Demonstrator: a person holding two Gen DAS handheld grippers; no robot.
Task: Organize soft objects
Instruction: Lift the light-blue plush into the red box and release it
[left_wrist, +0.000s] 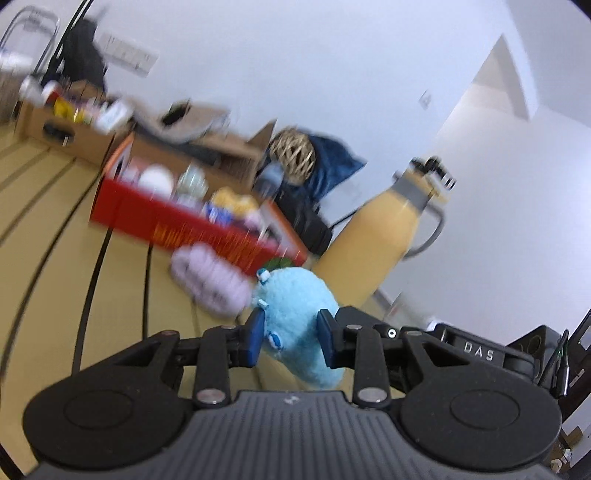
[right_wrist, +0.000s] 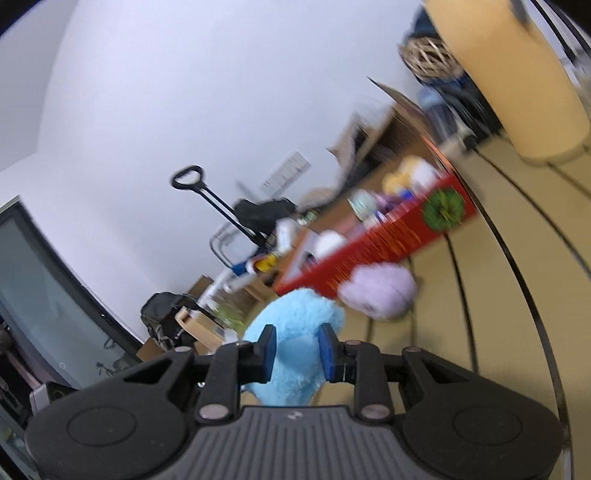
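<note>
Both views are tilted and blurred. My left gripper (left_wrist: 291, 338) is shut on a light blue plush toy (left_wrist: 295, 295), its blue pads pressing the toy's sides above the tan table (left_wrist: 55, 229). My right gripper (right_wrist: 297, 349) is shut on the same blue plush (right_wrist: 295, 321) from another side. A lilac plush (left_wrist: 210, 275) lies on the table just in front of a red box (left_wrist: 177, 225) that holds several soft toys; the lilac plush also shows in the right wrist view (right_wrist: 380, 291), against the red box (right_wrist: 373, 251).
A tall yellow bottle (left_wrist: 376, 240) with a grey handle stands right of the red box and looms at the top right of the right wrist view (right_wrist: 517, 81). Cardboard boxes (left_wrist: 62, 129), a wicker ball (left_wrist: 291, 155) and a dark blue cloth (left_wrist: 332, 166) sit behind.
</note>
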